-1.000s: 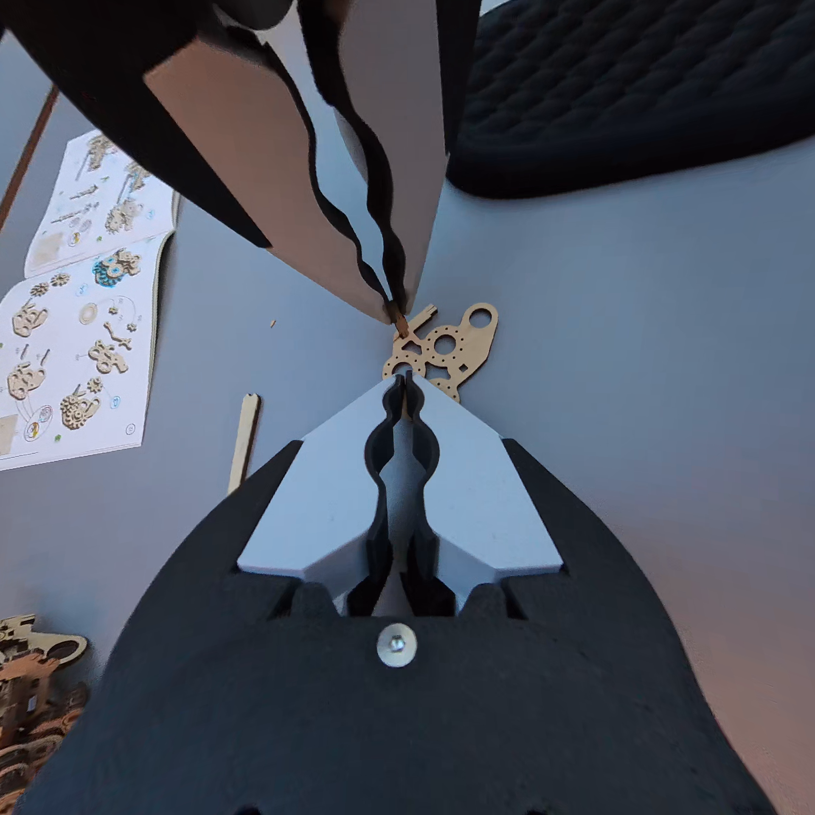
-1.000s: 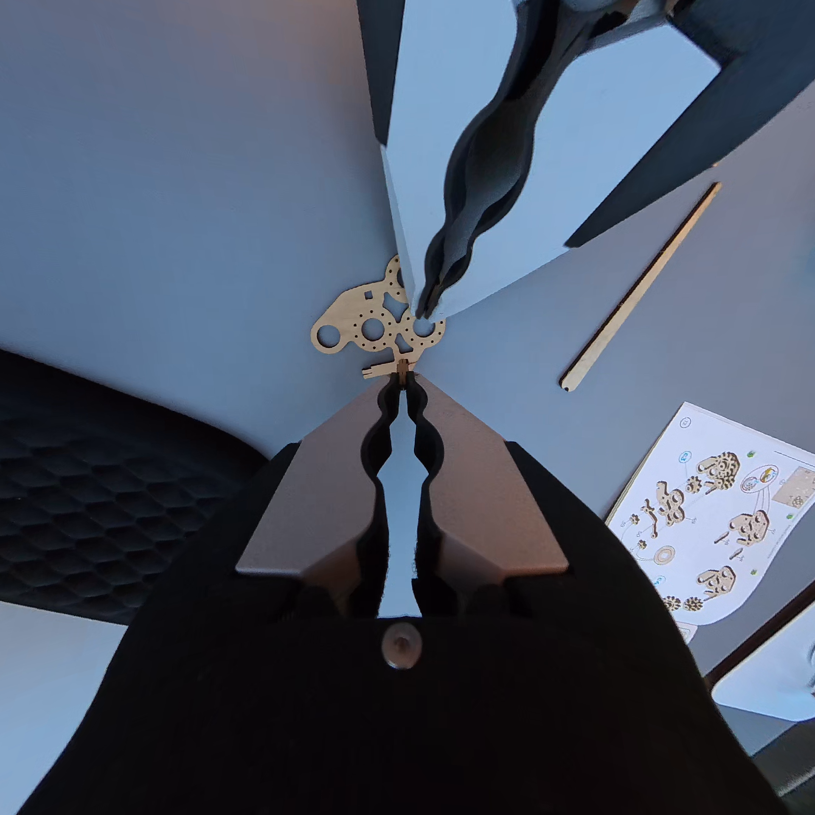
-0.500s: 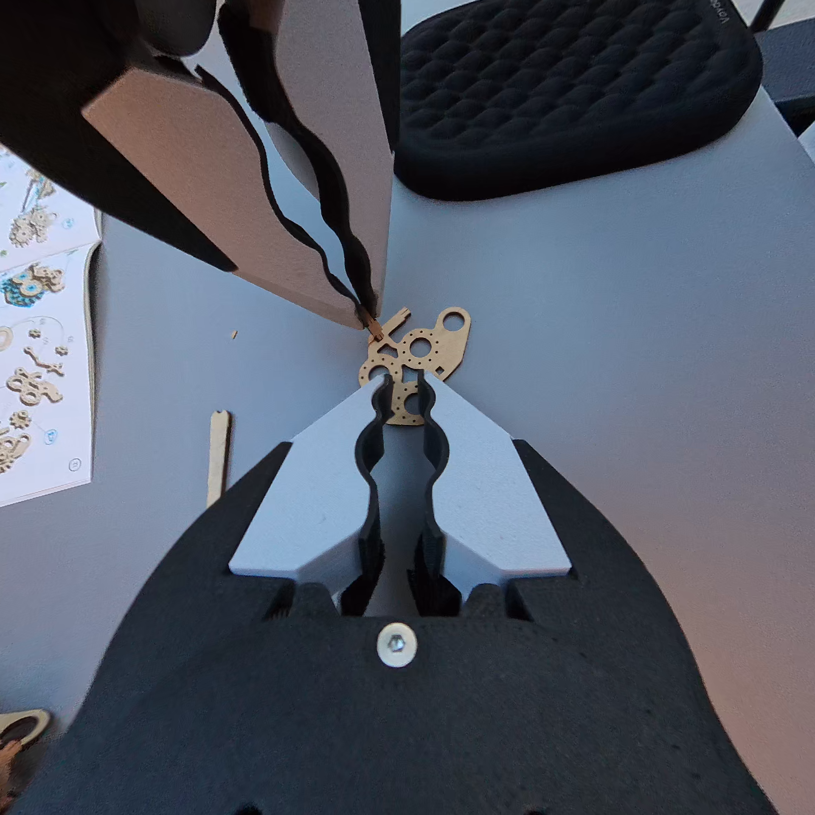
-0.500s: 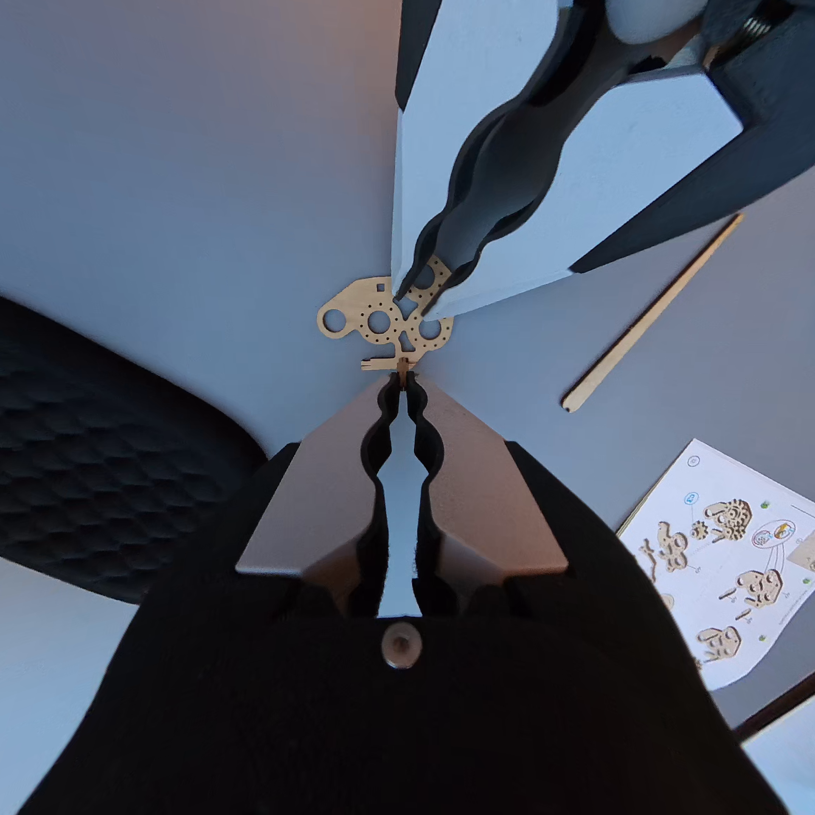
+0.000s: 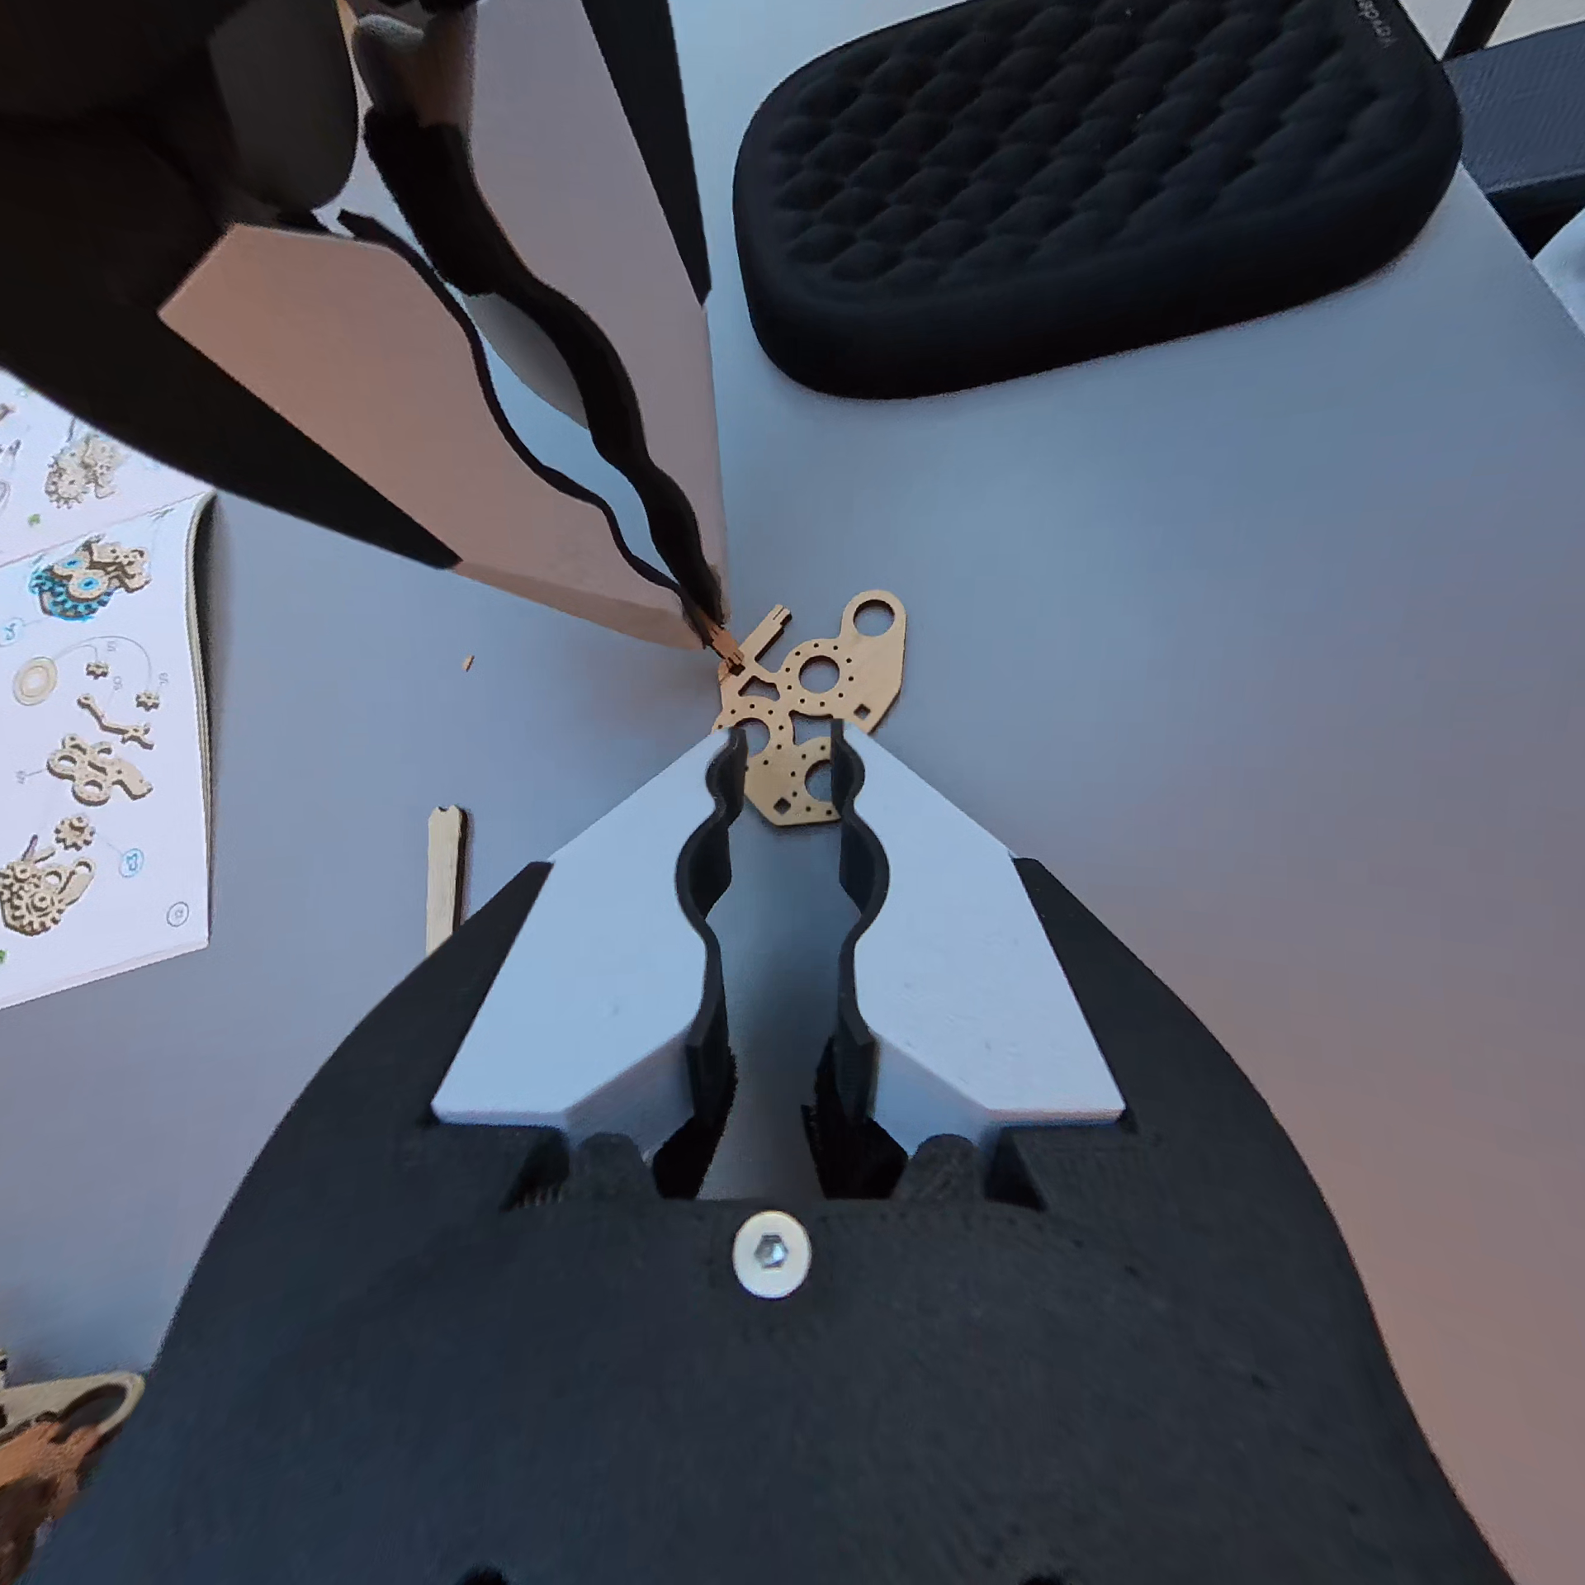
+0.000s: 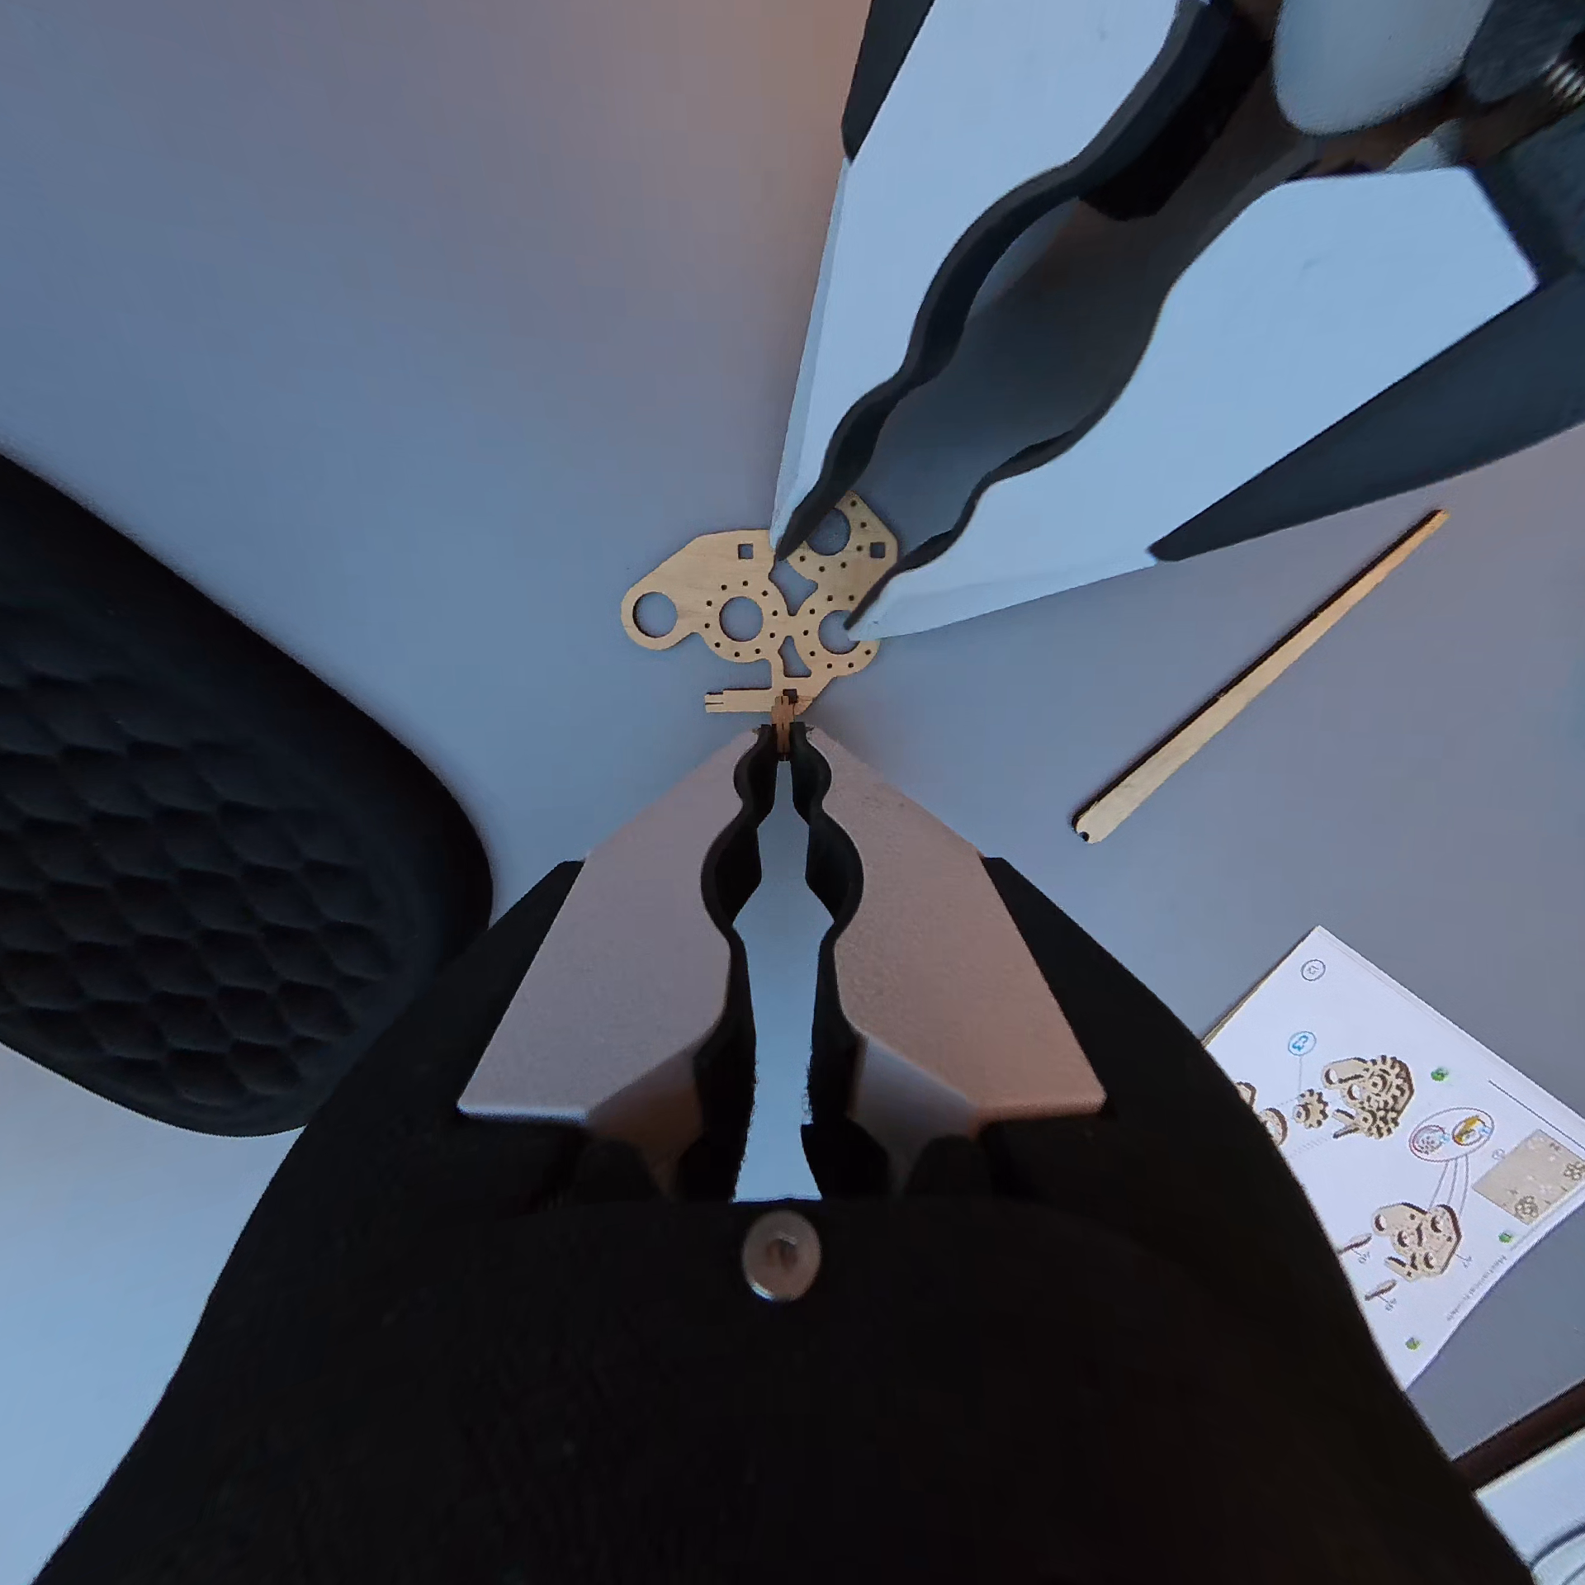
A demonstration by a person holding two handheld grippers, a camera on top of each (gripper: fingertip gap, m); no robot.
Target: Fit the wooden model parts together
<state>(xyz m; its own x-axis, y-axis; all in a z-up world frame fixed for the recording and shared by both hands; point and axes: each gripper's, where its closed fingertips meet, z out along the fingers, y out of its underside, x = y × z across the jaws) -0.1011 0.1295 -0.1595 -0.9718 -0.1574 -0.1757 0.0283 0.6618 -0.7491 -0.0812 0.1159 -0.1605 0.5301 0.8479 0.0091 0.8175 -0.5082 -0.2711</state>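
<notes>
A flat wooden plate with round holes [image 5: 845, 677] lies on the grey table [image 5: 1201, 686]. My left gripper [image 5: 785, 738] is open and empty, and its pale fingertips straddle the plate's near lobe. My right gripper [image 6: 785, 739] is shut on a small wooden peg [image 6: 784, 712]. It holds the peg at the plate's edge, where a small slotted wooden piece [image 6: 729, 702] sticks out. In the right wrist view the plate [image 6: 729, 600] lies just ahead, with the open left gripper [image 6: 822, 585] over its far side. In the left wrist view the right gripper [image 5: 716, 630] comes in from the upper left.
A black quilted cushion [image 5: 1098, 189] lies beyond the plate. An open instruction booklet [image 5: 103, 729] and a thin wooden stick [image 5: 446, 866] lie to the left. A partly built wooden model [image 5: 51, 1441] shows at the lower left corner. Left and right tips are no more than a few centimetres apart.
My left gripper has opened and let go of the plate, and its jaws are now wide apart. The right gripper has stayed shut on the peg at the plate's edge.
</notes>
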